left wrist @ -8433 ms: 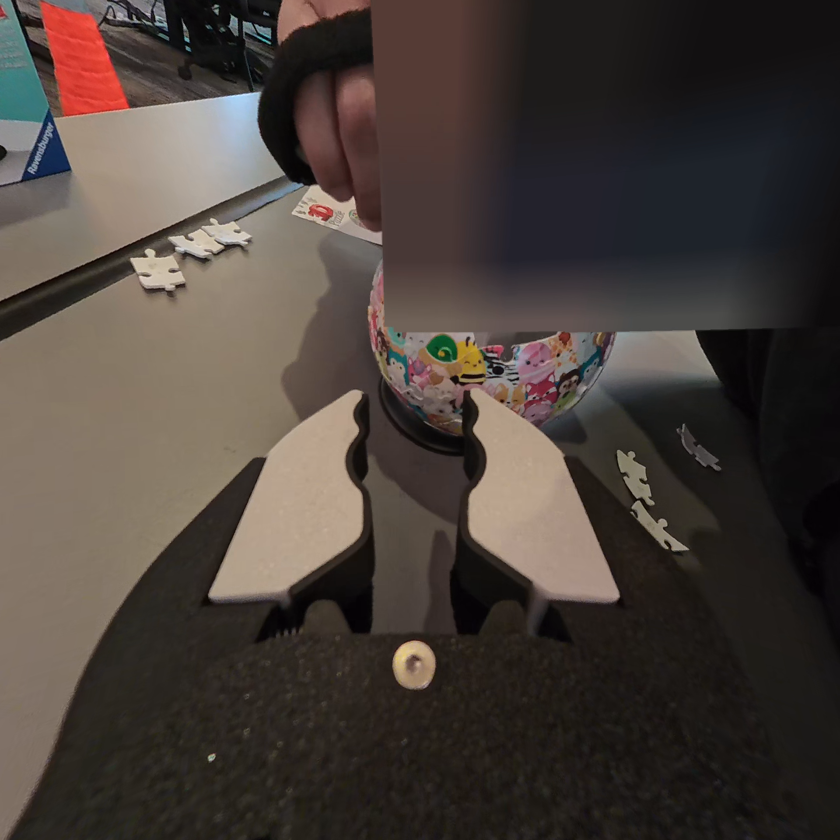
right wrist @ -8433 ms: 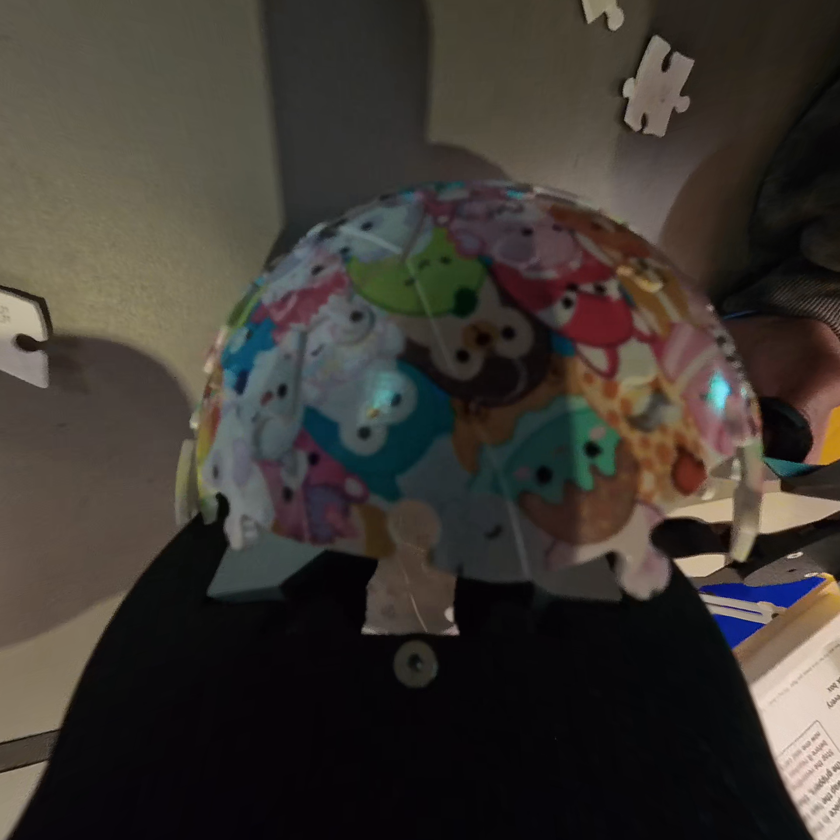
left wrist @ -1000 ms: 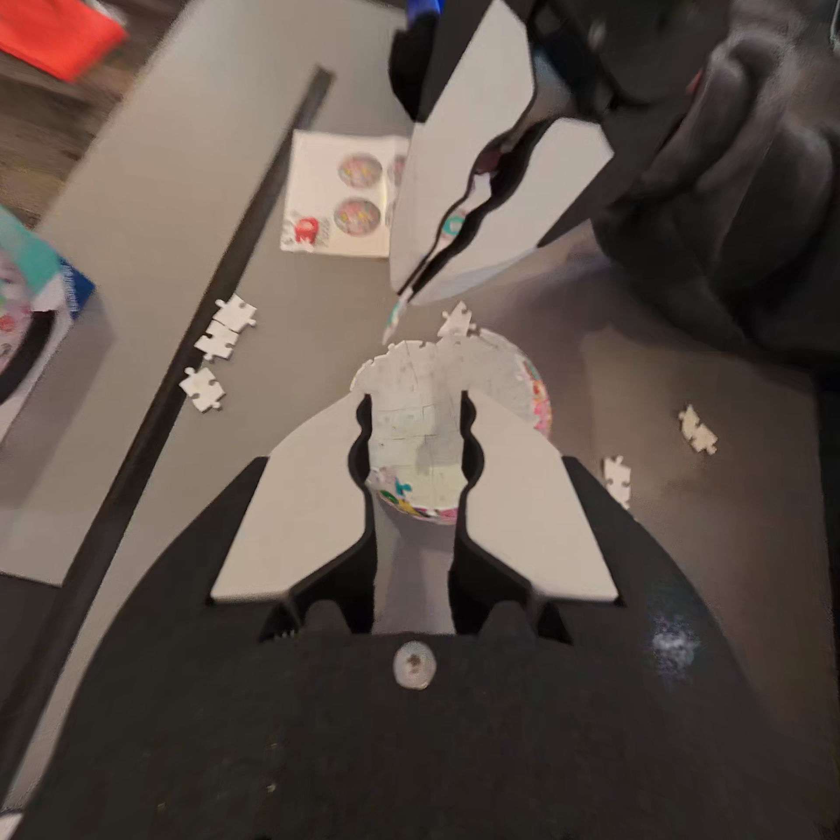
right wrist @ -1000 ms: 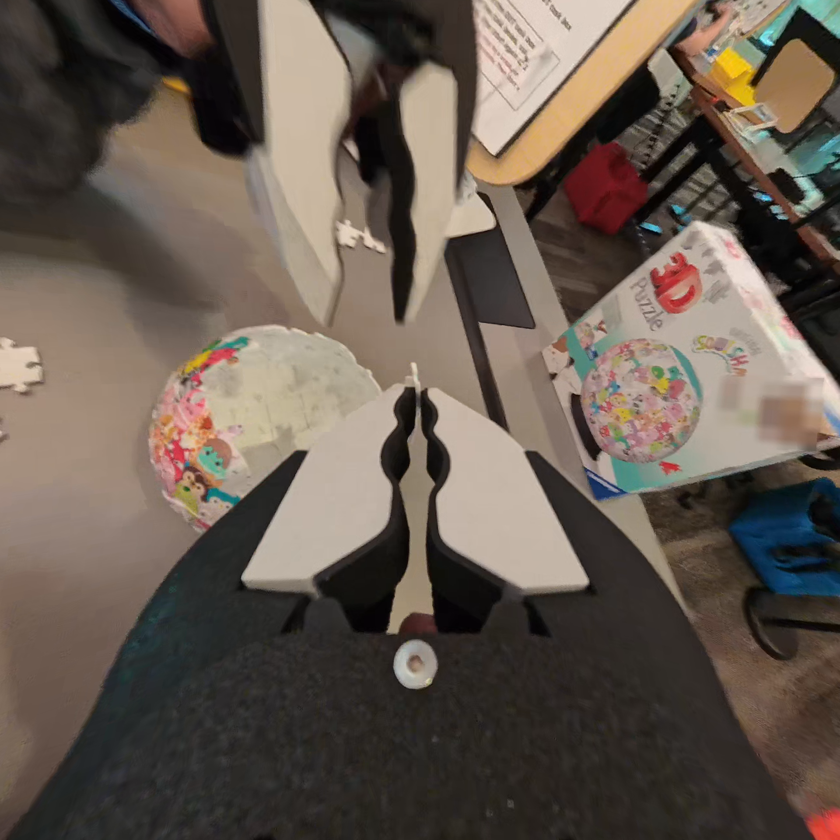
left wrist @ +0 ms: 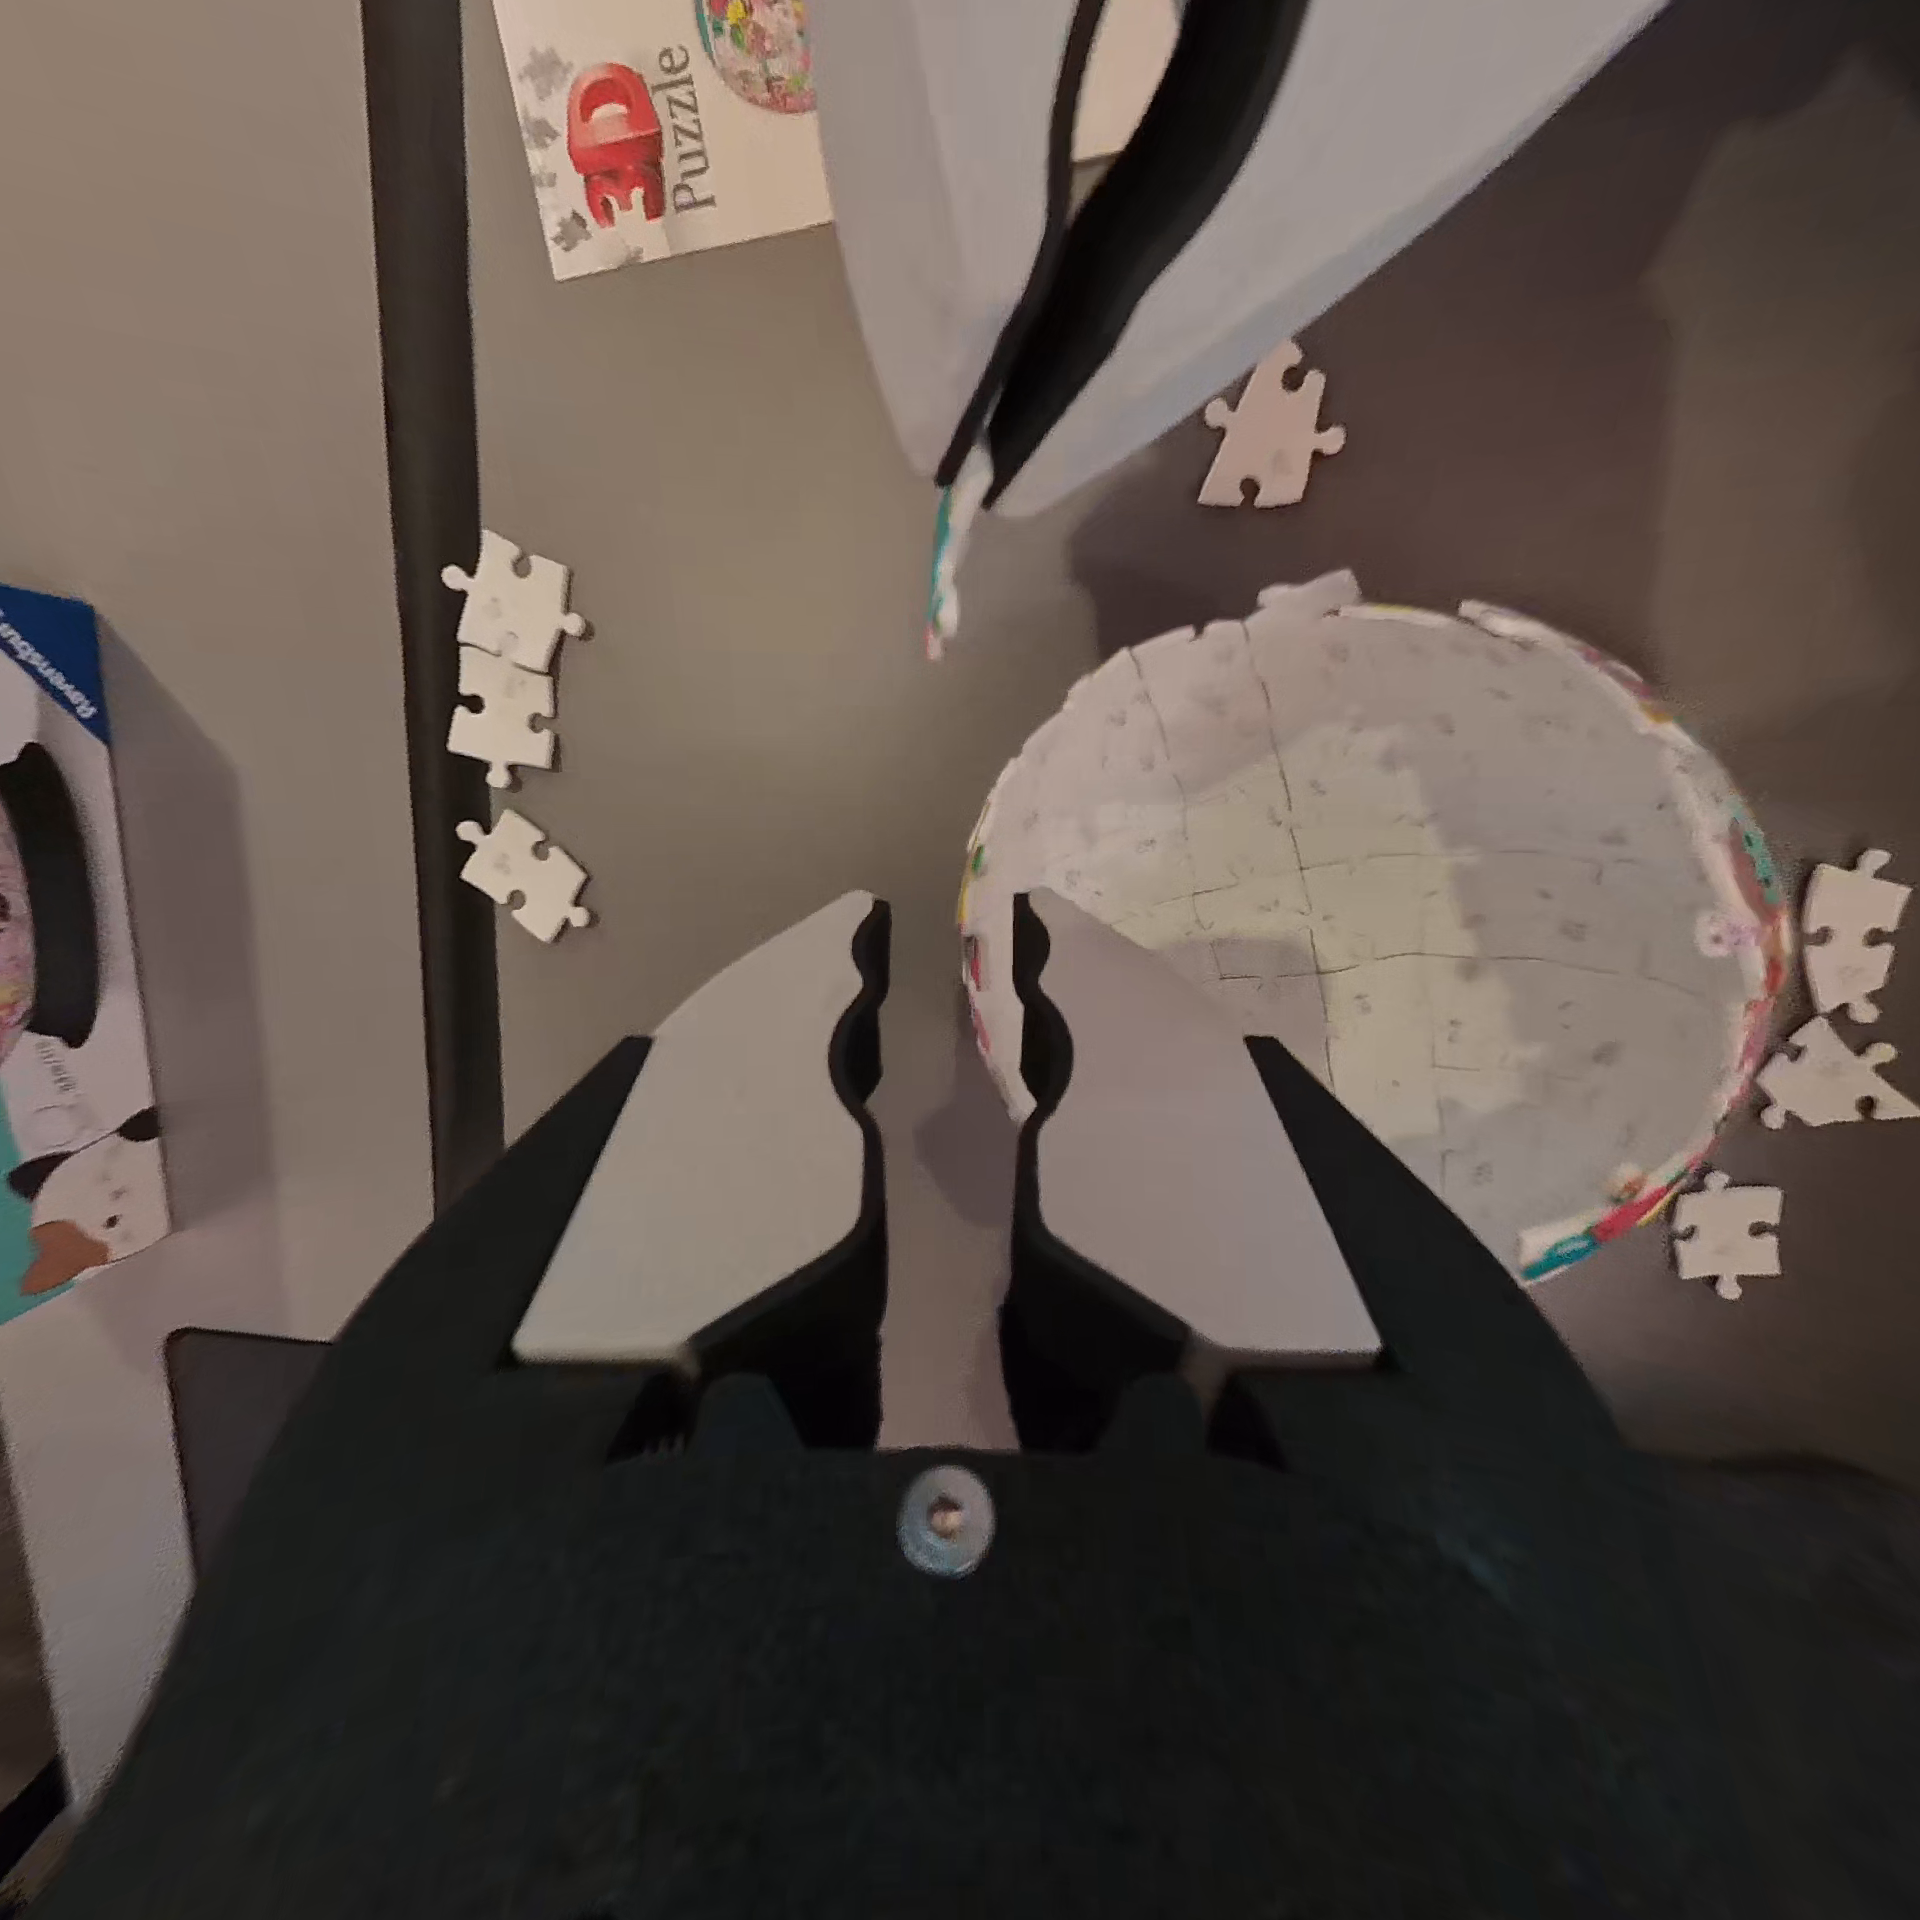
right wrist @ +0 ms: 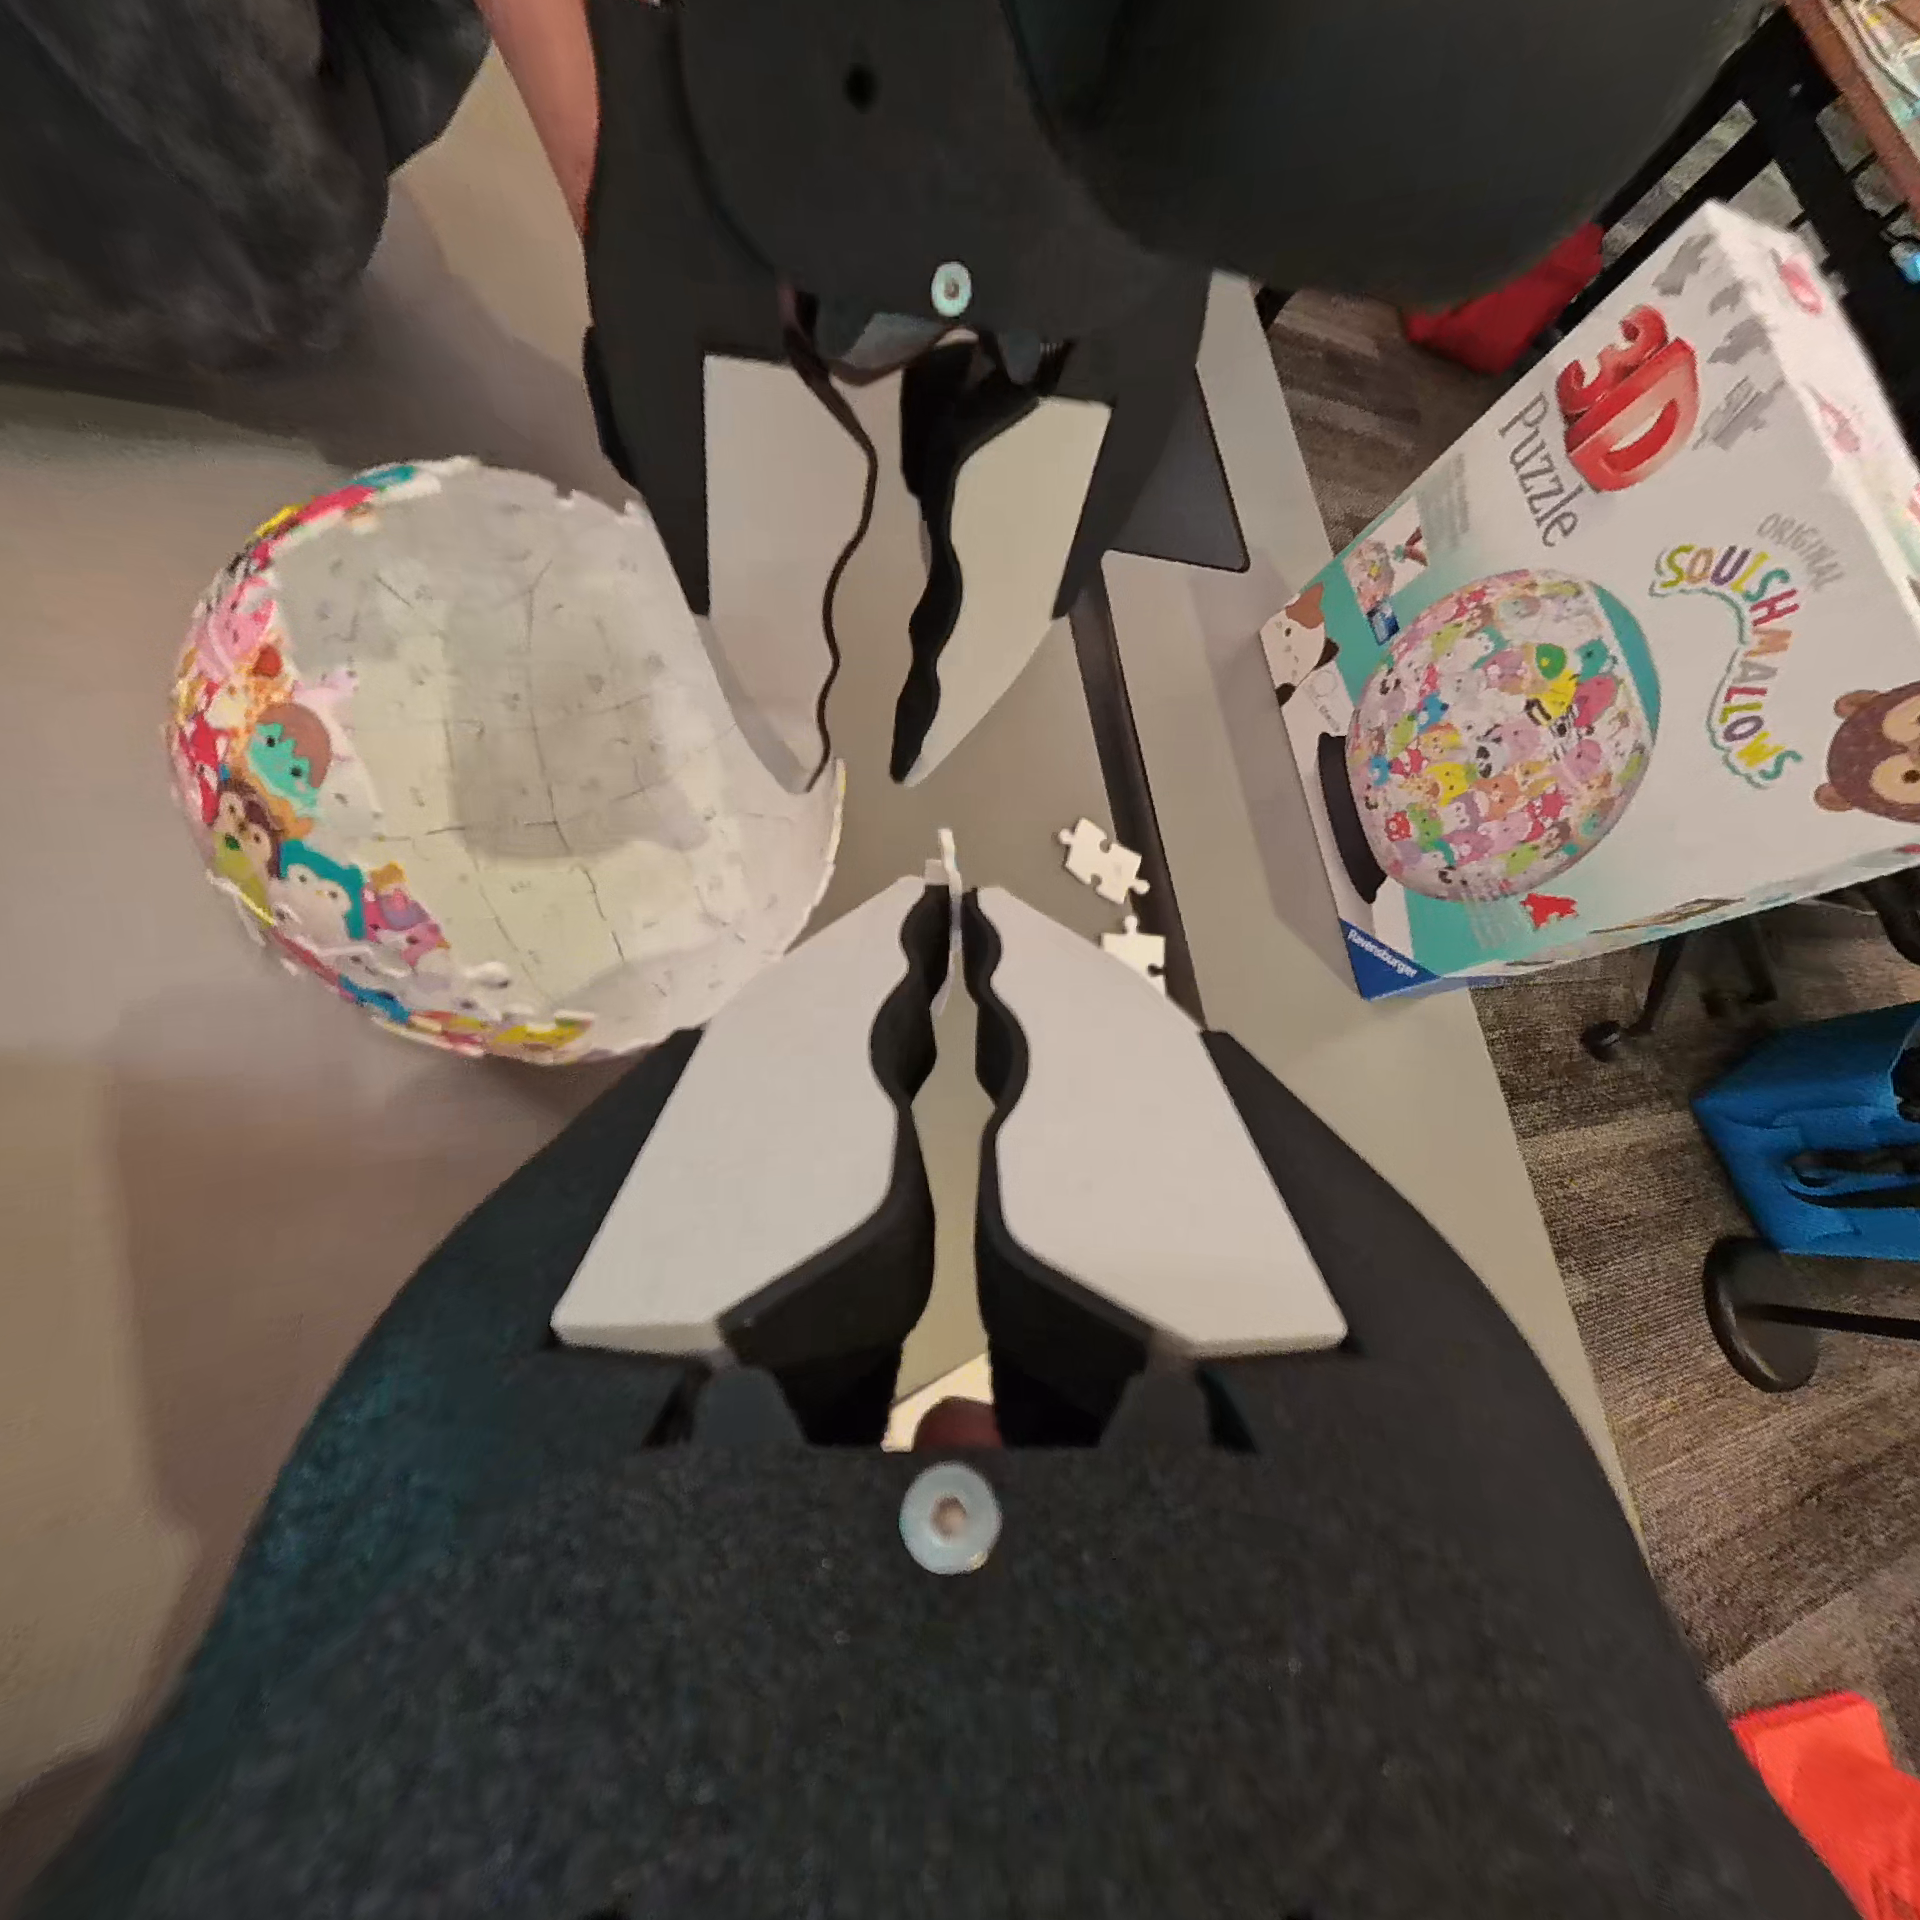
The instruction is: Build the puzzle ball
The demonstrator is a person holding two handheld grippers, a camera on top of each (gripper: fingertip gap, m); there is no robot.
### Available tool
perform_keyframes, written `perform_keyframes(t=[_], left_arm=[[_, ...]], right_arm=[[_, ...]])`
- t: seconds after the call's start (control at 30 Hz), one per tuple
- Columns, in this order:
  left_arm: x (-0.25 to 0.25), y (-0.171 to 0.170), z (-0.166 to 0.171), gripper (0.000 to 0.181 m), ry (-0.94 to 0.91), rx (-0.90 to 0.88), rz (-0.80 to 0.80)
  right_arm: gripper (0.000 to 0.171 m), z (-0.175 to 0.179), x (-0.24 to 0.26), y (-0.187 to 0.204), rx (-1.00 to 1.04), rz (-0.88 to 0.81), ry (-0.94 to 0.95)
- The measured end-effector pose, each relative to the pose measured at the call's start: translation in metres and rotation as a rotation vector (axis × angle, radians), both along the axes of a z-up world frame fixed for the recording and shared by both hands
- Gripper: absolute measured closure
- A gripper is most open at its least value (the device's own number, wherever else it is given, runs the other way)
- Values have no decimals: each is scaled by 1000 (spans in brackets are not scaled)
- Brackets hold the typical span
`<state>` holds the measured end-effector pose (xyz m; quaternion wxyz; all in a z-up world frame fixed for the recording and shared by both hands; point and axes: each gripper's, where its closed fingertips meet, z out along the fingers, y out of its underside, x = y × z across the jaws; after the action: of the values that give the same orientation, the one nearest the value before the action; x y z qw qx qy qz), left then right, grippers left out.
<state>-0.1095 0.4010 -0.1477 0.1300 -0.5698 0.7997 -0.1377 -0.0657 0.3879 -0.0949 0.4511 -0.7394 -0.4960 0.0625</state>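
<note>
**Grippers drawn off the ball; piece held in right gripper**

Since a second ago the left gripper (left wrist: pixel 951 914) has shifted sideways: the half ball (left wrist: pixel 1382 914), which then sat straight ahead between its fingers, now lies just right of its tip. The right gripper's tip has come nearer the left one, and the two now point at each other.

Right gripper (right wrist: pixel 954 902): fingers pressed together on a thin puzzle piece (right wrist: pixel 945 857), held edge-on, its white top showing just past the tips. In the left wrist view the same piece (left wrist: pixel 948 566) hangs from that gripper, showing a coloured edge, above and left of the ball and clear of its rim.

Left gripper: fingers apart with a narrow gap, nothing between them. Its right finger overlaps the ball's near rim in view; contact cannot be confirmed.

Ball: an open shell on the grey table (left wrist: pixel 727 436), white inside facing up, printed outside, jagged rim.

Loose pieces, white side up: three (left wrist: pixel 514 727) in a row well left of the ball by a dark seam; one (left wrist: pixel 1270 428) just beyond the ball; three (left wrist: pixel 1839 1029) against its right side.

A leaflet (left wrist: pixel 675 135) lies beyond the ball to the left. The puzzle box (right wrist: pixel 1621 644) stands on the far side of the seam from the ball.
</note>
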Motion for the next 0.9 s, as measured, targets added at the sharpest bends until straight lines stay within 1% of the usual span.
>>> perform_keyframes(t=[0.13,0.2,0.27,0.33,0.5,0.7,0.9], left_arm=[[-4,-1,-1,166,41,77,-10],[-5,1,-2,167,41,111,-14],[-4,-1,-2,168,42,95,-14],[-4,-4,-3,174,47,64,-16],[-5,-5,-3,178,37,40,-27],[-4,-5,-3,178,35,35,-23],[-2,-5,-3,178,35,36,-9]], right_arm=[[169,-2,-1,-3,-7,8,-10],[169,-3,-4,-4,-11,17,-10],[169,-5,-6,-4,-16,23,-11],[169,-8,-9,-5,-22,30,-14],[169,-13,-21,-5,-16,58,-13],[169,-14,-32,-4,25,91,5],[169,-19,-28,-3,33,82,-34]])
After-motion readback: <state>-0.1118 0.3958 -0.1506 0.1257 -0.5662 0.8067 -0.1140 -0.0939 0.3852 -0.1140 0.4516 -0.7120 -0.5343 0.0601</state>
